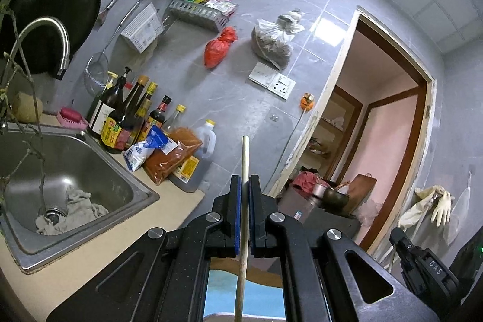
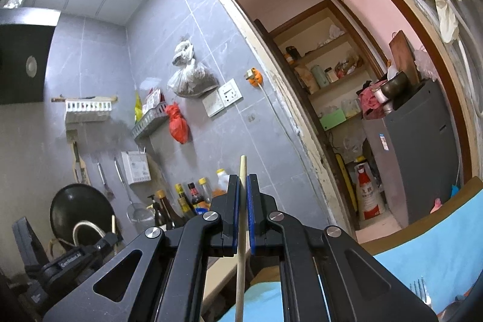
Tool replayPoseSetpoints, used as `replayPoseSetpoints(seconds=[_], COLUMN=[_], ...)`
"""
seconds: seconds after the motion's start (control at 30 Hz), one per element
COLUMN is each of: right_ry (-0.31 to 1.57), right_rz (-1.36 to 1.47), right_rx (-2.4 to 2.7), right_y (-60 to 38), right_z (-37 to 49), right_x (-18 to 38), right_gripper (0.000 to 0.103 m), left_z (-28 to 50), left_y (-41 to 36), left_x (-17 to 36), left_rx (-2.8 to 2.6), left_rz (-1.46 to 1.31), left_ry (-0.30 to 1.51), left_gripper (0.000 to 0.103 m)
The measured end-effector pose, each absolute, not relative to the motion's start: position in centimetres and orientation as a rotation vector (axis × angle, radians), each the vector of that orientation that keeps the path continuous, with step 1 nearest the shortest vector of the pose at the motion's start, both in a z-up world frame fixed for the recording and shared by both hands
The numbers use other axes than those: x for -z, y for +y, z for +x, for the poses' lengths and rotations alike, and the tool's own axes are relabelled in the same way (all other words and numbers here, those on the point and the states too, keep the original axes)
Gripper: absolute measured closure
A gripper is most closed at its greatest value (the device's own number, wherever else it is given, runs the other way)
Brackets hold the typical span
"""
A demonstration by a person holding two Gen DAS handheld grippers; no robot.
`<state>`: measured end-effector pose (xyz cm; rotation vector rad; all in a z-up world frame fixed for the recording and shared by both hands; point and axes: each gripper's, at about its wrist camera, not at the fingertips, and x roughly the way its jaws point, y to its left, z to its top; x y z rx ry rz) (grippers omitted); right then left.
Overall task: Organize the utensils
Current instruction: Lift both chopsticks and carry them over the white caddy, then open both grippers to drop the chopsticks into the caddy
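Observation:
My left gripper is shut on a pale wooden chopstick that stands upright between its blue pads and sticks out above them. My right gripper is shut on a second wooden chopstick, also upright between the pads. Both are raised in the air and face the grey tiled wall. The left gripper also shows in the right wrist view at lower left. A fork's tines show at the bottom right of the right wrist view.
A steel sink with a rag and a tap lies at left. Sauce bottles and packets stand on the counter. White holders and a wok hang on the wall. A doorway opens at right.

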<state>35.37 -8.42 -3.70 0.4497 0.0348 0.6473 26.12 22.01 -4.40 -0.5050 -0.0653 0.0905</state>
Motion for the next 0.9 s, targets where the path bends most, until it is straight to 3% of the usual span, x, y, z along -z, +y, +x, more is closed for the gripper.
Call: replayPoseSetpoints(seconds=[0.9], right_ry=[0.087], right_rz=[0.171], right_rx=[-0.714], right_y=[-6.8], right_z=[31.1], right_x=[4.6], right_gripper=[0.098], left_z=[22.6], left_y=[18.0], left_x=[4.1], left_rx=[-0.115], left_rz=[-0.320], left_ry=[-0.015], left_gripper=[0.101])
